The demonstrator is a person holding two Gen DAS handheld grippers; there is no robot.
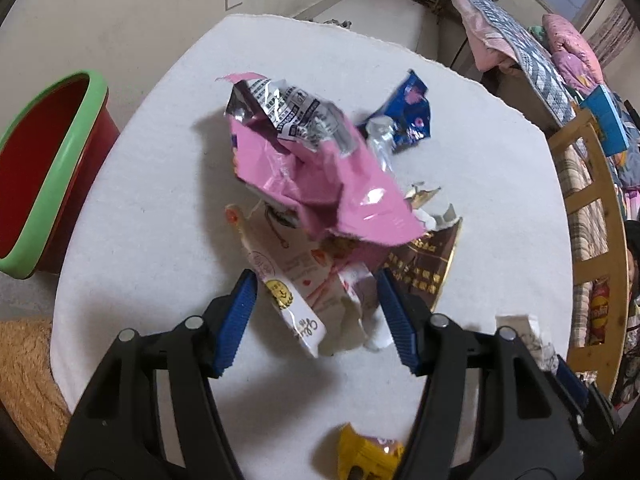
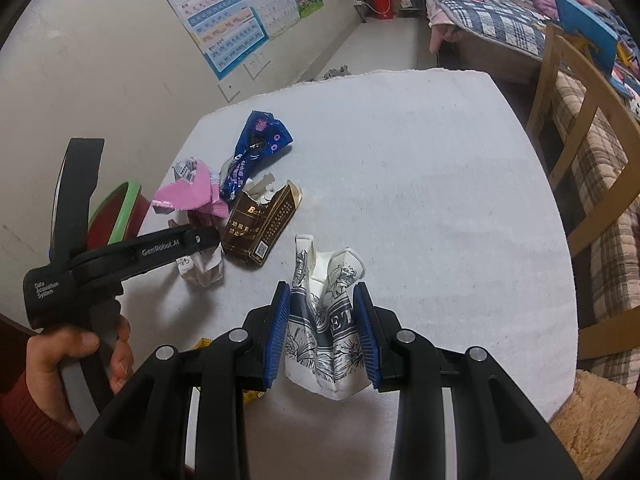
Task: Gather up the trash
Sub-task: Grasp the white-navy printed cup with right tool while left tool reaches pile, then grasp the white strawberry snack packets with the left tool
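Table: we see a white cloth (image 2: 400, 160) strewn with wrappers.
Left gripper (image 1: 316, 312): unclenched over a cream wrapper (image 1: 296, 280).
Right gripper (image 2: 322, 334): clamps a crushed cup (image 2: 328, 320).
Room: bin (image 1: 44, 176) by table, bed (image 2: 492, 24) behind.

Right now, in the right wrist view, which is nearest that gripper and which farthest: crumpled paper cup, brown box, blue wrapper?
1. Crumpled paper cup, held in the right gripper.
2. Brown box, ahead and left.
3. Blue wrapper, farther back, left.
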